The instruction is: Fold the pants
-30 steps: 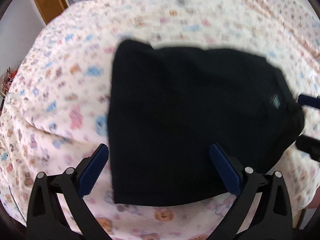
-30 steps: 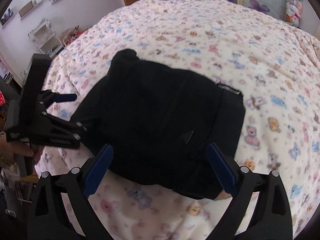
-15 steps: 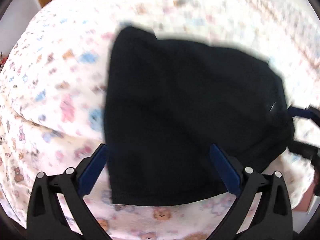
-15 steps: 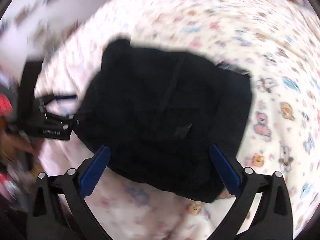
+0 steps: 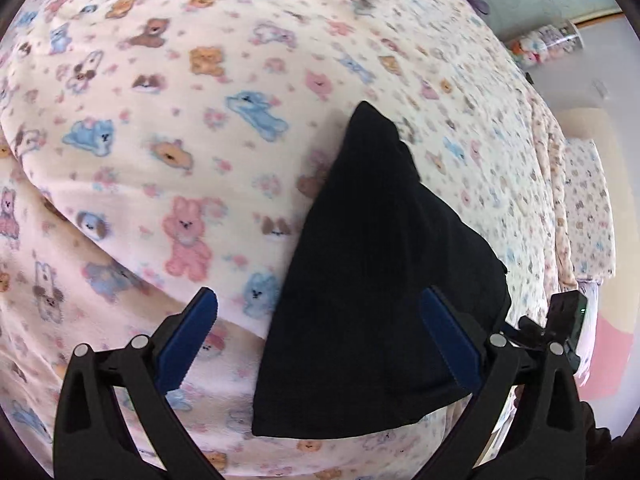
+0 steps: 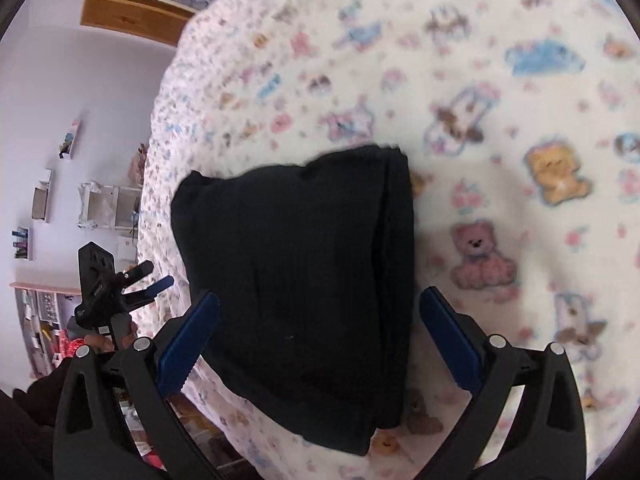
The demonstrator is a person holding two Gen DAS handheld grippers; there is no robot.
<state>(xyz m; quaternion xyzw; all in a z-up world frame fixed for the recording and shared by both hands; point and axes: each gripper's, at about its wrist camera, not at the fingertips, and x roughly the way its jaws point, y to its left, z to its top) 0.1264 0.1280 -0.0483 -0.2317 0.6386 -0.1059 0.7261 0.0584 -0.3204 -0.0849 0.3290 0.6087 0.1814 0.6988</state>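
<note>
The black pants point(image 5: 376, 288) lie folded into a compact stack on the bed, near its front edge. They also show in the right wrist view point(image 6: 308, 280), with layered fold edges on the right side. My left gripper point(image 5: 320, 336) is open and empty, held above the pants' near left part. My right gripper point(image 6: 320, 336) is open and empty, straddling the near end of the pants from above. The left gripper also shows in the right wrist view point(image 6: 148, 284), off the bed's left edge. Part of the right gripper shows in the left wrist view at the far right.
The bed carries a cream blanket point(image 5: 180, 152) printed with bears and bunnies; it also fills the right wrist view point(image 6: 500, 160). A white shelf unit point(image 6: 108, 208) and wall shelves stand left of the bed. A pink floor patch point(image 5: 608, 364) lies beyond the bed edge.
Both grippers have swung outward and drawn back, so the pants look smaller and turned in each view. The pants lie still. Both grippers stay open.
</note>
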